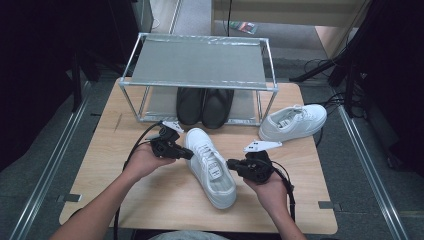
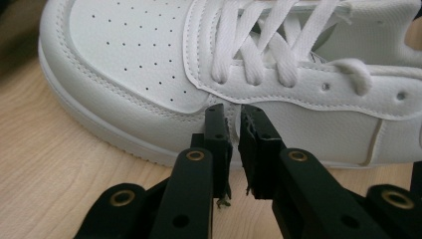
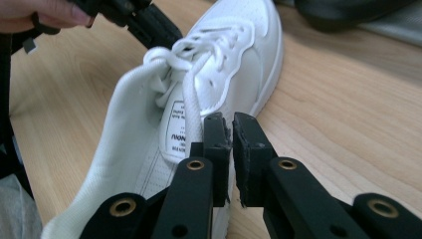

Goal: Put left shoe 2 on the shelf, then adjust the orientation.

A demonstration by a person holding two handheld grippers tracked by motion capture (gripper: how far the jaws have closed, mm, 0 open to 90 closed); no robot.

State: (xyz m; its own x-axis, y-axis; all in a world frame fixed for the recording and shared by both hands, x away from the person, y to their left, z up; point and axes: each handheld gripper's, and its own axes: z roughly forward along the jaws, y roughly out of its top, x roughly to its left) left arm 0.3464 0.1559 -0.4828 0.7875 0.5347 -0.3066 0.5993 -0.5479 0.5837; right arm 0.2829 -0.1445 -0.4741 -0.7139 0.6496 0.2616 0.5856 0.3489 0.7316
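Where both jaws nearly meet, white sneaker (image 1: 210, 167) between left gripper (image 1: 189, 155), right gripper (image 1: 231, 165).

White sneaker (image 1: 210, 167): upright, laced, on the table's near middle, toe toward the rack, heel toward the near edge. Second white sneaker (image 1: 292, 122): upright near the right edge. Black shoes (image 1: 205, 106): paired on the rack's lower shelf

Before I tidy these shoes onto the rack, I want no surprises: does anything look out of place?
Yes, the white pair is split up. One white sneaker lies mid-table between the left gripper and right gripper; the other sneaker sits askew at the table's right edge. The black shoes sit together in the rack.
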